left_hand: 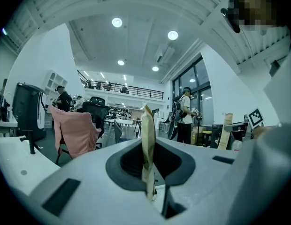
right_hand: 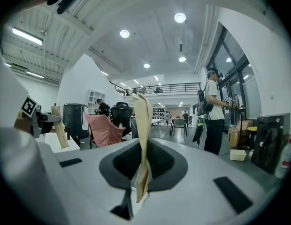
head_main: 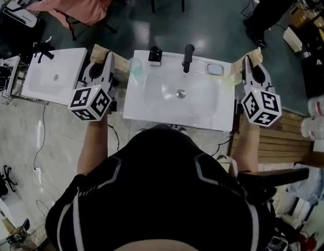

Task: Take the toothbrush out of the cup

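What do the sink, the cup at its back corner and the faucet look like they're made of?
Sink: glossy white, likely ceramic or cast resin; it mirrors bright ceiling lights.
Cup: pale green and see-through, probably plastic, possibly glass.
Faucet: matte black, presumably coated metal; it shows hardly any shine.

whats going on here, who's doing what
A person stands at a white sink with a gripper in each hand, one on either side of the basin. The left gripper and the right gripper are both shut with nothing between their jaws. The pale cup sits untouched at the sink's back left corner, near the left gripper. The toothbrush can't be made out from here, so taking it out hasn't started.
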`<state>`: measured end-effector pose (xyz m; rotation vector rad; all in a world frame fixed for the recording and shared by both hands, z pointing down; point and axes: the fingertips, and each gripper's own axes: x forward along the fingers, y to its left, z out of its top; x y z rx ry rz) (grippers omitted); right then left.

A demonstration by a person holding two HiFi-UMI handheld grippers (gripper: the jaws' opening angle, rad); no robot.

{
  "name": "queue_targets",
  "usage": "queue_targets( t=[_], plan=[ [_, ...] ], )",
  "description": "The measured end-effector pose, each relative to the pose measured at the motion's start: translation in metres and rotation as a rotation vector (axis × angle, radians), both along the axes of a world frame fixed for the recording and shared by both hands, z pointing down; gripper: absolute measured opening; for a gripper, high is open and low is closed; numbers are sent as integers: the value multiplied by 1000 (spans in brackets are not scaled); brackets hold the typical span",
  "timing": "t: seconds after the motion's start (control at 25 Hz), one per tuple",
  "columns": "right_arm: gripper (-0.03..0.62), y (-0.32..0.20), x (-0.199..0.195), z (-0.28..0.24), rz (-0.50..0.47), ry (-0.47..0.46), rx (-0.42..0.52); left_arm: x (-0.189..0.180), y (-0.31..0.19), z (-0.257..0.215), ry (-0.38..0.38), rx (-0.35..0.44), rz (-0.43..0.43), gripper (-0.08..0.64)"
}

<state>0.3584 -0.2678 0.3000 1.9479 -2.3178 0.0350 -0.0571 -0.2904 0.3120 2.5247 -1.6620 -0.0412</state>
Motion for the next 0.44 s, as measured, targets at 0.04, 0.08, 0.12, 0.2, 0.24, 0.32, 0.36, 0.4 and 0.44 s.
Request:
queue_targets(
  t=[0.04, 0.08, 0.12, 0.2, 0.24, 0.32, 0.36, 0.4, 0.44],
  plan=[
    [26, 0, 1, 0, 3, -1, 0, 0, 0, 0, 0, 0, 1, 34],
    [26, 1, 1, 0, 6, -3, 0, 0, 1, 0, -1, -1, 2, 34],
    [26, 2, 1, 0, 7, -4, 0, 0, 2, 0, -1, -1, 2, 34],
    [26, 2, 0, 1, 6, -6, -1, -1, 3, 0, -3, -1, -2, 34],
    [26, 2, -1, 1, 5, -6, -2, -2, 3, 1, -2, -1, -5, 34],
    [26, 2, -3, 3, 3, -5, -7, -2, 2, 1, -1, 1, -7, 34],
    [26, 2, -3, 4, 3, -3, -10, -2, 2, 2, -1, 1, -7, 34],
    [26, 2, -4, 6, 2, 0, -12, -2, 2, 2, -1, 2, -6, 34],
    [26, 2, -4, 7, 1, 2, -15, -2, 1, 3, -1, 2, -5, 34]
  ],
)
